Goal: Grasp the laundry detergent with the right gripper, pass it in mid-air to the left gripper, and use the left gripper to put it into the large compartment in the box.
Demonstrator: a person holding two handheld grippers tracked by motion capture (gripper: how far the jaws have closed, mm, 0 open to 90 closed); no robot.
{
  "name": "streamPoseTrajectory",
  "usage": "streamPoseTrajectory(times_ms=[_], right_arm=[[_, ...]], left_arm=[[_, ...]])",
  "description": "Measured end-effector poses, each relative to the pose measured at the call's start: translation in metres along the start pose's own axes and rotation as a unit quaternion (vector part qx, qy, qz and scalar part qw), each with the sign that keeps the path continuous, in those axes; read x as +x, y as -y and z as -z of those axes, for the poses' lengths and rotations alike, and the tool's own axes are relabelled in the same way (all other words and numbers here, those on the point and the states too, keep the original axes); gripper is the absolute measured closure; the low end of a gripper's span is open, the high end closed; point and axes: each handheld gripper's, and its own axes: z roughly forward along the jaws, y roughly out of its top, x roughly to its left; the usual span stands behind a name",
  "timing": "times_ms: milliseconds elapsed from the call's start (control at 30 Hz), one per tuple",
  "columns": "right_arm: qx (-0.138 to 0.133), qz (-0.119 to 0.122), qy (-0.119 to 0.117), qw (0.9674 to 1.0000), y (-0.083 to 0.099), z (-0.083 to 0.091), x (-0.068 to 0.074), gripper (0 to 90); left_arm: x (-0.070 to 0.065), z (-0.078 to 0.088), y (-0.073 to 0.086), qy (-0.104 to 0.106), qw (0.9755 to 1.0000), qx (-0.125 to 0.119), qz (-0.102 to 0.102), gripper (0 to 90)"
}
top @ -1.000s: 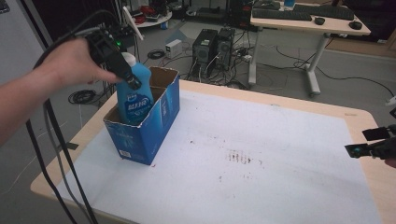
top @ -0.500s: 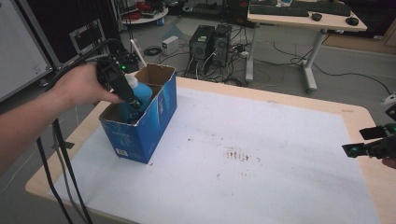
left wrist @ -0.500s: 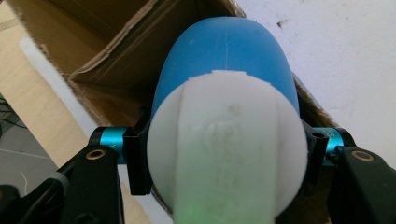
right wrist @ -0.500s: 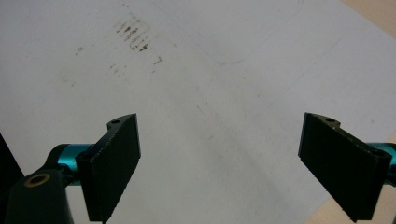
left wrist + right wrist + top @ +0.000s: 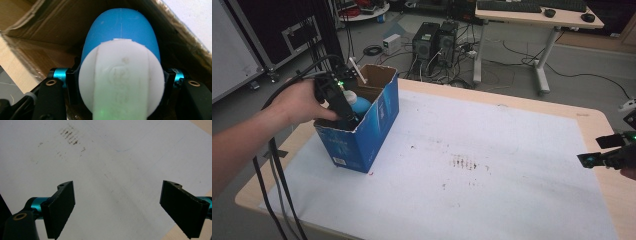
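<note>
Stained white sheet covers worktop (image 5: 492, 150); computers, cables on floor behind. Blue cardboard box (image 5: 362, 135) stands at worktop's left end, top open. Left gripper (image 5: 343, 107) reaches into box, jaws clamped on blue bottle (image 5: 121, 32) at white cap (image 5: 121, 80). Right gripper (image 5: 117, 207) hovers over worktop's right edge, jaws spread wide, nothing between.

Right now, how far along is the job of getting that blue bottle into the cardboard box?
Nearly done. The blue bottle is already down inside the cardboard box. The left hand-held gripper is clamped on it by its white cap. What's left: letting go and pulling out. The right hand-held gripper waits open over the table, holding nothing.
</note>
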Motion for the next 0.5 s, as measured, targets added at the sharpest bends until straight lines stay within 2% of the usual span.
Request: streamPoseTrajectory(times_ms=[500], right_arm=[[0.002, -0.005, 0.001, 1.0, 0.0005, -0.0013, -0.002, 12.4]], left_arm=[[0.0012, -0.0007, 0.0009, 0.004, 1.0, 0.001, -0.005, 38.1]])
